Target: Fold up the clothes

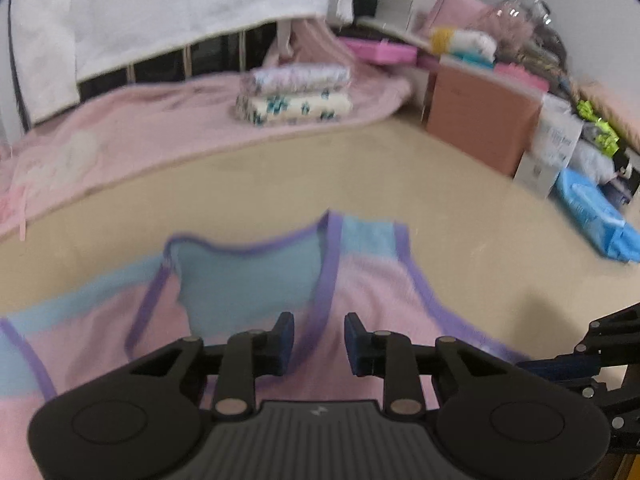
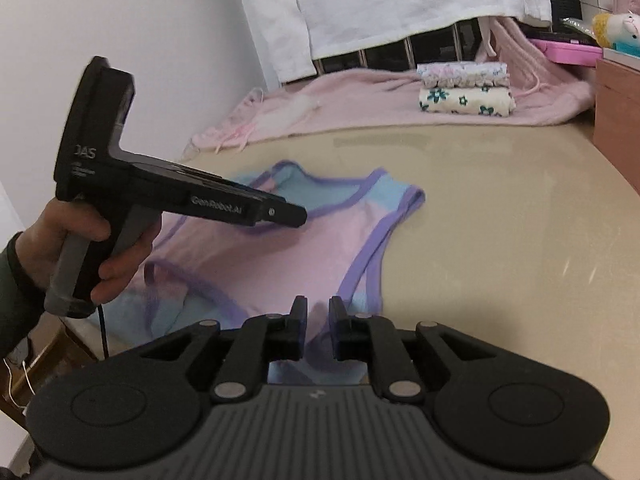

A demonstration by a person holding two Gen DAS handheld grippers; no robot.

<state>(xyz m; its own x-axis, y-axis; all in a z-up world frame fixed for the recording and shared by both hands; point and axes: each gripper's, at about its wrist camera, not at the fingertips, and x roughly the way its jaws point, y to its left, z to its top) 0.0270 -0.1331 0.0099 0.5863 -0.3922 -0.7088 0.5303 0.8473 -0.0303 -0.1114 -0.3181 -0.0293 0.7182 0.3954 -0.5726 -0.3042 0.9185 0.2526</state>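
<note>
Below both parted grippers (image 1: 319, 342) (image 2: 318, 326), tank top (image 2: 280, 248) lies flat.

1. A beige glossy counter (image 2: 500, 208) is seen, with ceiling light reflected in it.
2. A plain white wall (image 2: 120, 20) is seen at left.
3. A white cloth (image 2: 400, 4) is hung over a dark barred frame (image 2: 400, 54) at the back.
4. A brown box (image 1: 480, 120) and clutter are piled at right.
</note>
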